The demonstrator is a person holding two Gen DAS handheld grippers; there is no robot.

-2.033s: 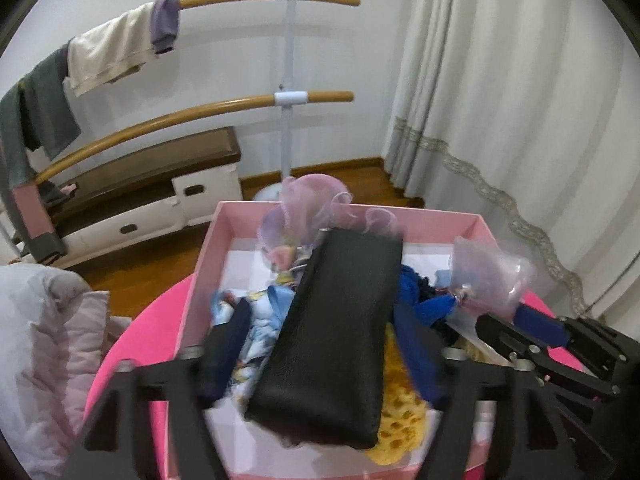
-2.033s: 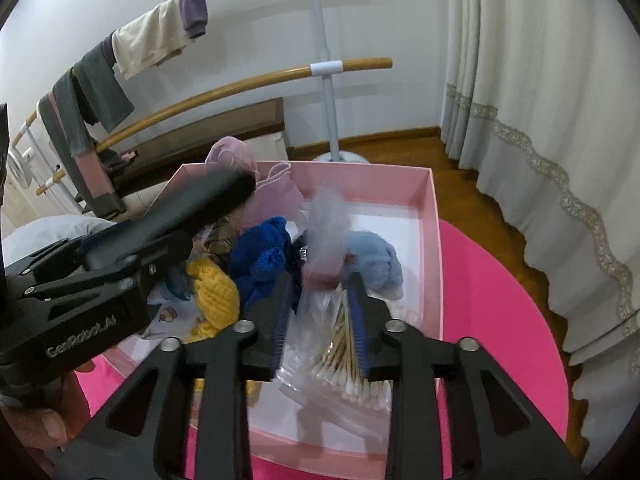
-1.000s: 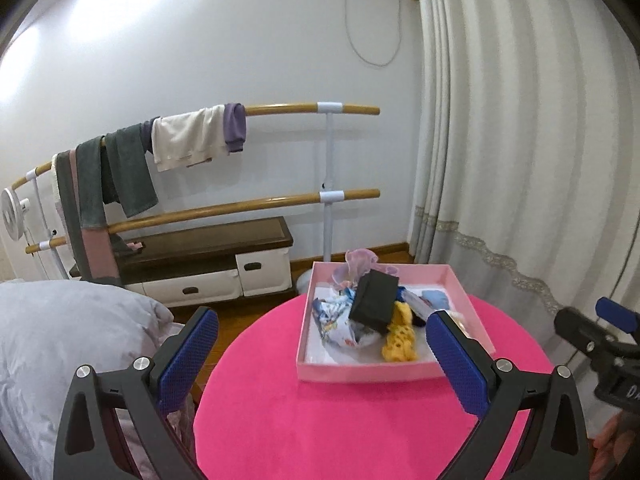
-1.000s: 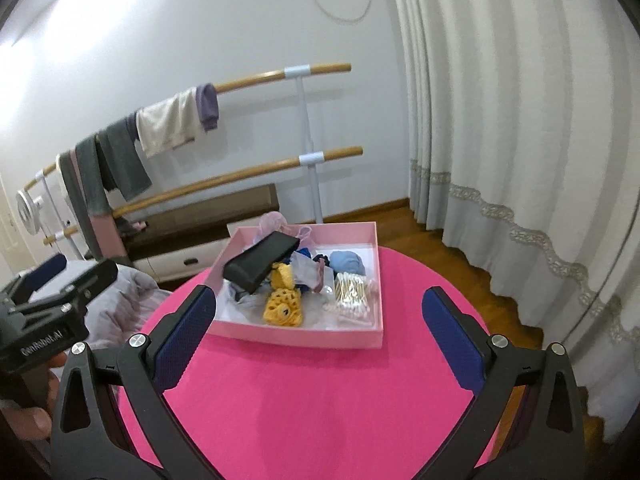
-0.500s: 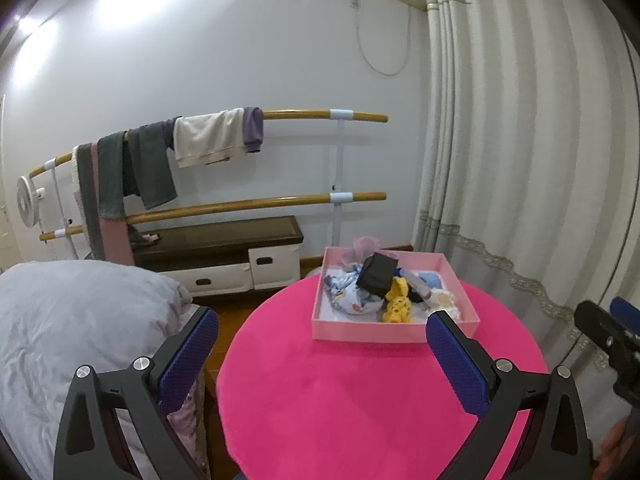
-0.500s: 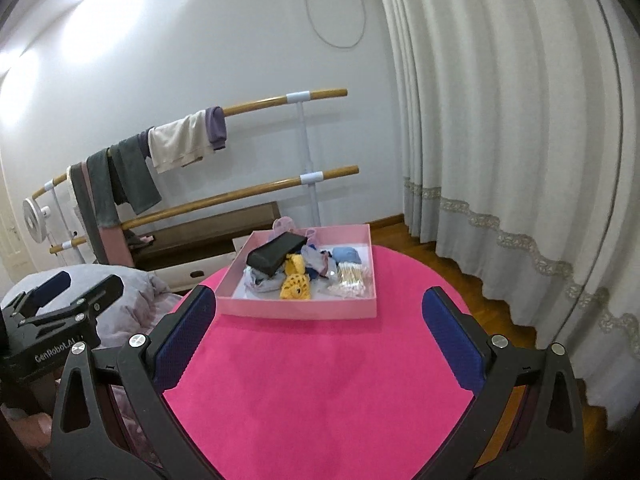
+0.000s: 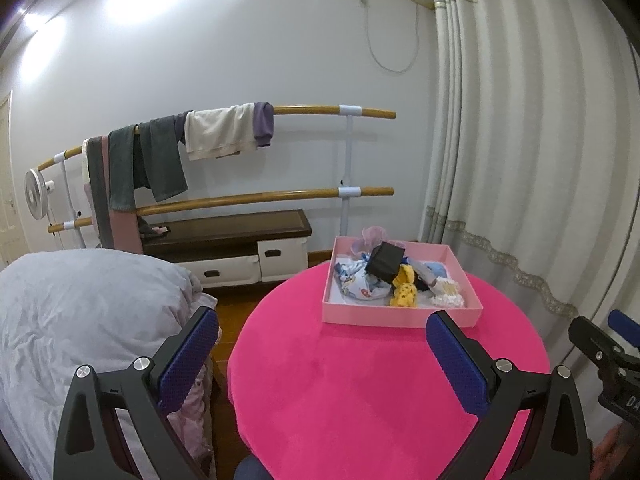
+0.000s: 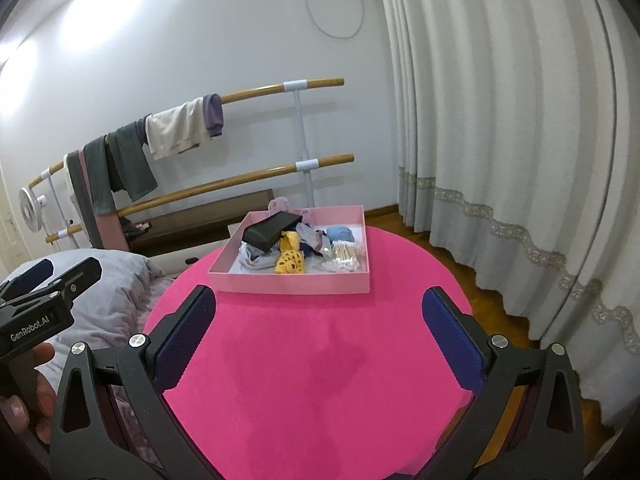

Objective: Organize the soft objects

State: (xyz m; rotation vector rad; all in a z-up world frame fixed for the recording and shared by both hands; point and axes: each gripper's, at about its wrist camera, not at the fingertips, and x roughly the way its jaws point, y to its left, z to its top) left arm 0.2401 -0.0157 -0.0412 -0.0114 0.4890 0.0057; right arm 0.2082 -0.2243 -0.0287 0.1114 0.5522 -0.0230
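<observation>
A pink box (image 7: 400, 316) (image 8: 288, 282) sits at the far side of a round pink table (image 7: 360, 392) (image 8: 320, 360). Inside it lie a black pouch (image 7: 385, 261) (image 8: 270, 230), a yellow spotted soft toy (image 7: 404, 294) (image 8: 290, 260), a patterned cloth (image 7: 358, 285), a blue soft item (image 8: 340, 234) and a bag of cotton swabs (image 8: 346, 256). My left gripper (image 7: 320, 350) is open and empty, well back from the box. Over the table's near half, my right gripper (image 8: 318, 330) is likewise open and empty.
A grey duvet (image 7: 80, 312) lies left of the table. Behind stand a two-bar wooden rail (image 7: 280, 194) hung with clothes (image 7: 220, 134), a low cabinet (image 7: 232, 248) and a small fan (image 7: 34, 194). White curtains (image 7: 520, 160) hang on the right. A hand (image 8: 24, 392) holds the left gripper.
Both grippers let go of their items in the box, opened and pulled far back; the black pouch and swab bag now rest in the box. Over the last half second they drew back slightly more.
</observation>
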